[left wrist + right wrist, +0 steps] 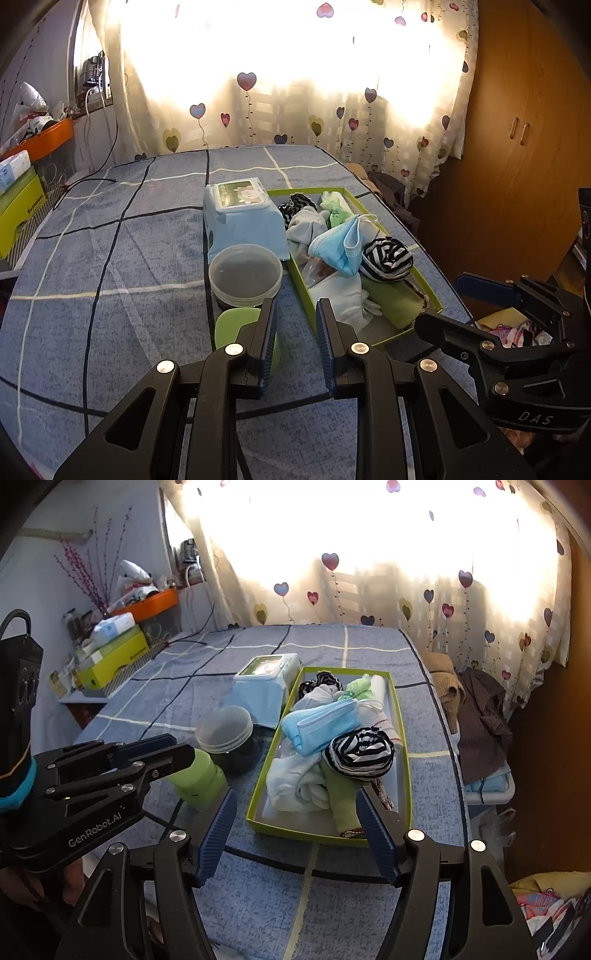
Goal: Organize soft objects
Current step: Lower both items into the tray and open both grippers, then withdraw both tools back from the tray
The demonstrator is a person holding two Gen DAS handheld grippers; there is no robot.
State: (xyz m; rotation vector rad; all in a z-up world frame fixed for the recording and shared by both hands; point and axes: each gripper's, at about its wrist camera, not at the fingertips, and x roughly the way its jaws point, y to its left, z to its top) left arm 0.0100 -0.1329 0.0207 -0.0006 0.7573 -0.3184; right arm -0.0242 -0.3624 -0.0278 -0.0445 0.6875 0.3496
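A shallow green tray point(432, 295) point(402, 753) on the blue checked bed holds soft things: a blue face mask point(340, 245) point(321, 722), a black-and-white striped roll point(386, 258) point(360, 753), white cloth point(343, 295) point(295, 779) and a green sock point(341, 801). My left gripper point(295, 310) is open and empty, above the bed just left of the tray's near corner. My right gripper point(295, 805) is open wide and empty, in front of the tray's near end. Each gripper shows in the other's view, the left one point(162, 751) and the right one point(432, 325).
Left of the tray stand a wet-wipes pack point(243, 218) point(266, 686), a lidded clear tub point(245, 275) point(225, 731) and a green container point(236, 325) point(199, 779). Boxes point(110, 661) line the left shelf. Clothes point(476, 716) lie at the bed's right edge.
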